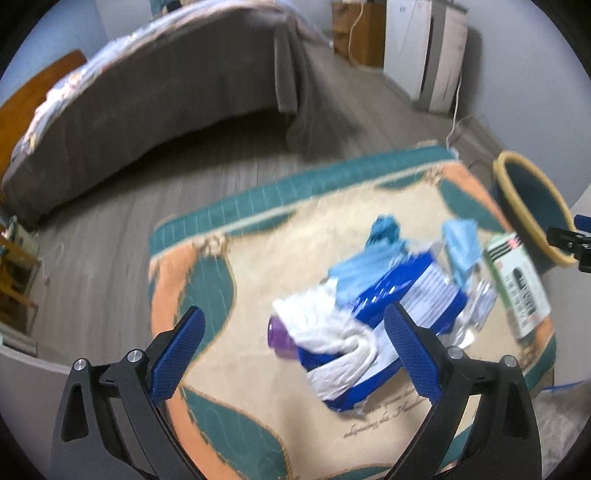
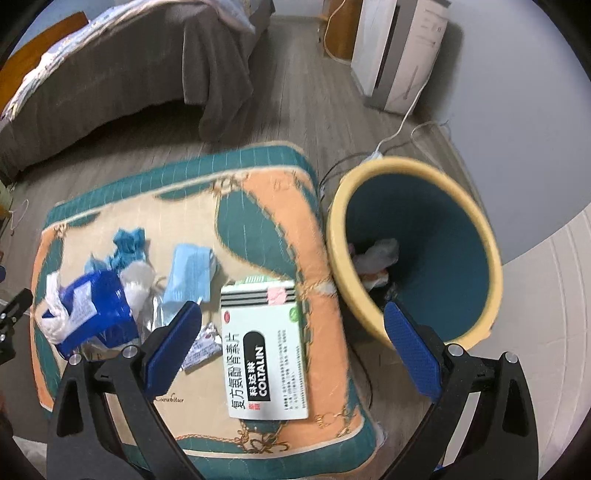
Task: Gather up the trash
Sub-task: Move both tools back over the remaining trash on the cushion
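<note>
Trash lies on a patterned cushion (image 1: 229, 266) (image 2: 258, 206) on the floor. A blue wrapper (image 1: 399, 291) (image 2: 99, 299) with white crumpled tissue (image 1: 328, 325) (image 2: 51, 317) and a purple cap (image 1: 279, 334) sits just ahead of my open left gripper (image 1: 295, 354). Light blue wrappers (image 1: 460, 243) (image 2: 190, 273) and a crumpled teal scrap (image 2: 129, 242) lie behind. A white medicine box (image 2: 264, 350) (image 1: 521, 288) lies between the fingers of my open right gripper (image 2: 291, 349). The teal bin with a yellow rim (image 2: 413, 251) (image 1: 532, 206) holds some trash.
A bed with a grey cover (image 1: 155, 103) (image 2: 110, 74) stands behind the cushion. A white appliance (image 2: 399, 51) with a cord (image 2: 402, 118) stands by the wall near a wooden cabinet (image 1: 358, 33). Silver foil packets (image 2: 201, 345) lie beside the box. Grey wood floor (image 1: 110, 236) surrounds the cushion.
</note>
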`<state>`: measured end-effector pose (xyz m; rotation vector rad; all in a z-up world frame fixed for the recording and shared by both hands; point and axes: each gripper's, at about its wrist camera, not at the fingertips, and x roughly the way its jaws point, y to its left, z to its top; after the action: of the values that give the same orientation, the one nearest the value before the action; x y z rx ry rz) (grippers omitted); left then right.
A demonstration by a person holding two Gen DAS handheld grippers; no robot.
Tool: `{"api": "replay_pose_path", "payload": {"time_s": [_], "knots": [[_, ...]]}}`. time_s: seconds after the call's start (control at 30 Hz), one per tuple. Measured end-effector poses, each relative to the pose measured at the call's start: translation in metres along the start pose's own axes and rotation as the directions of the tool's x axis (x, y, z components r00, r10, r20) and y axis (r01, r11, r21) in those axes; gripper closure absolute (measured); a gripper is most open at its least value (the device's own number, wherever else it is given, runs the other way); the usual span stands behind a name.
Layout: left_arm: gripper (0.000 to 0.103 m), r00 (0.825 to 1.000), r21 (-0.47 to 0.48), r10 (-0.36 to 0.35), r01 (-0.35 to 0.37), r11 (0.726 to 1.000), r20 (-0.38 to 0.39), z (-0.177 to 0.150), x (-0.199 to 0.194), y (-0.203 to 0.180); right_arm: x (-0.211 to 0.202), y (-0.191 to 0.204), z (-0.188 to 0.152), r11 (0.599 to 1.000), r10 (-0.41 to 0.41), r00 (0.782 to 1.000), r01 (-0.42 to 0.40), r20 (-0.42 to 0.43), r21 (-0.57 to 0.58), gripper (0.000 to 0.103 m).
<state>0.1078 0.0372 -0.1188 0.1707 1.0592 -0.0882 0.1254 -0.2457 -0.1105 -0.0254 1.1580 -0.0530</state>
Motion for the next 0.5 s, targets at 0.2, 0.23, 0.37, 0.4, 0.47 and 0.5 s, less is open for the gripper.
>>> {"api": "replay_pose_path", "payload": {"time_s": [0.2, 0.23, 0.37, 0.4, 0.47, 0.5], "knots": [[0.009, 0.994, -0.033, -0.061, 0.059, 0.998, -0.087, -0.008, 0.019, -0.003, 0.032, 0.007, -0.011, 1.0, 0.017, 0.994, -0.018, -0.107, -0.001, 0.006], [0.01, 0.992, -0.037, -0.072, 0.069, 0.997, -0.101, -0.009, 0.023, -0.006, 0.035, 0.007, -0.012, 1.0, 0.022, 0.993, -0.022, -0.119, 0.002, 0.006], [0.038, 0.977, -0.025, -0.1, 0.097, 0.995, -0.191, -0.016, 0.039, -0.016, 0.049, 0.009, -0.016, 0.999, 0.029, 0.985, -0.031, -0.173, -0.008, 0.006], [0.044, 0.973, -0.025, -0.107, 0.104, 0.994, -0.203, -0.017, 0.042, -0.017, 0.052, 0.009, -0.017, 0.999, 0.037, 0.982, -0.038, -0.186, -0.004, 0.006], [0.049, 0.97, -0.014, -0.106, 0.105, 0.994, -0.217, -0.019, 0.044, -0.019, 0.058, 0.008, -0.019, 0.999, 0.054, 0.975, -0.053, -0.214, 0.013, 0.006], [0.051, 0.972, -0.005, -0.098, 0.099, 0.995, -0.216, -0.02, 0.044, -0.02, 0.061, 0.007, -0.02, 0.998, 0.061, 0.972, -0.058, -0.226, 0.017, 0.006]]}}
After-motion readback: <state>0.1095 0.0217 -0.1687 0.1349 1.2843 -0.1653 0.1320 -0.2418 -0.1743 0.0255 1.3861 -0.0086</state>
